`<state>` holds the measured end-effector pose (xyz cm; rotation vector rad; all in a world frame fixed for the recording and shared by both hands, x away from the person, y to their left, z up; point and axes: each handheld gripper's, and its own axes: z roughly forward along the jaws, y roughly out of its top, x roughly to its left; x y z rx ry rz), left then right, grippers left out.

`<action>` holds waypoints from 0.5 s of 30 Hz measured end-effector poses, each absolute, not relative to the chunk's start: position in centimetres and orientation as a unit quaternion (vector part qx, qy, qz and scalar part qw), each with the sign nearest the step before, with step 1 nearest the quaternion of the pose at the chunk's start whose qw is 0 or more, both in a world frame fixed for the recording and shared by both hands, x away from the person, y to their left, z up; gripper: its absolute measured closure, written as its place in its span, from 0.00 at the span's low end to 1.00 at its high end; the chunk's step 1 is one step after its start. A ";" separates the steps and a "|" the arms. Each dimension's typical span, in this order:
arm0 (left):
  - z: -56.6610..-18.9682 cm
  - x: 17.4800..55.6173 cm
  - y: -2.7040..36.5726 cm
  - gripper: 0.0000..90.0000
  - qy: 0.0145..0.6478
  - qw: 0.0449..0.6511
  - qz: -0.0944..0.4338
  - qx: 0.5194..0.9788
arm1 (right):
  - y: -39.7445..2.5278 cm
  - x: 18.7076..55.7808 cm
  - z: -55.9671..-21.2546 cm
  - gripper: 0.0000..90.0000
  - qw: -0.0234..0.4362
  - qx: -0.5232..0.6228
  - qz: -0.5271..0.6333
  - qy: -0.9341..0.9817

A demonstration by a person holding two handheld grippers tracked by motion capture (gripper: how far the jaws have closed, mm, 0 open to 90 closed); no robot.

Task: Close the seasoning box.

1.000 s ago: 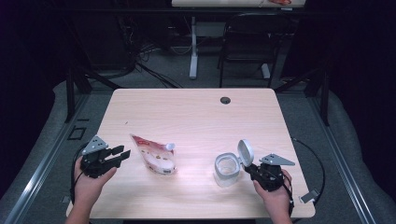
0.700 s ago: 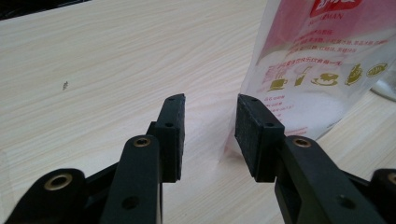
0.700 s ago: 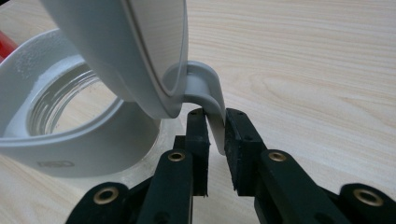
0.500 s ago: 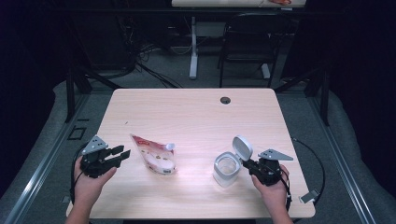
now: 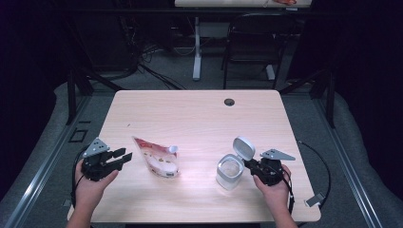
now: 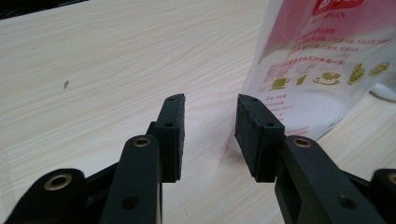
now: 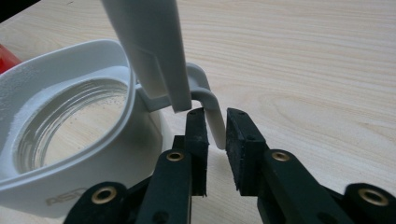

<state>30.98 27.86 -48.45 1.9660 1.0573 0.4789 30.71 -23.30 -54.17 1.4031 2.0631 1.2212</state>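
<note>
Table [image 5: 199, 114] – right claw [image 7: 215, 127] pinching jar handle [image 7: 212, 116], high view hides.

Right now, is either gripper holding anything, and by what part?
The right gripper pinches the jar by its white handle loop. The left gripper is open beside the pouch, holding nothing.

Left hand-held gripper [image 5: 115, 157] rests with jaws parted; right hand-held gripper [image 5: 251, 165] nearly closed, both hand-gripped.

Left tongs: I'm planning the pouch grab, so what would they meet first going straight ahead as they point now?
Probably the clear red-printed plastic pouch: its lower corner lies just ahead, beside one pad of the open left tongs. Depth is unclear; they might skim past.
</note>
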 end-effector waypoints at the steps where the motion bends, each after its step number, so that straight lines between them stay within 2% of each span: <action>1: -48.4 31.0 27.9 0.70 0.420 0.416 0.191 0.784 | -23.3 30.8 -54.2 0.84 0.182 0.496 0.432 0.731; 5: -48.4 31.0 27.9 0.70 0.421 0.416 0.192 0.783 | -23.2 31.1 -54.3 0.82 0.180 0.492 0.436 0.732; 15: -48.5 31.0 27.9 0.70 0.421 0.415 0.191 0.783 | -22.6 31.9 -54.2 0.87 0.181 0.482 0.437 0.738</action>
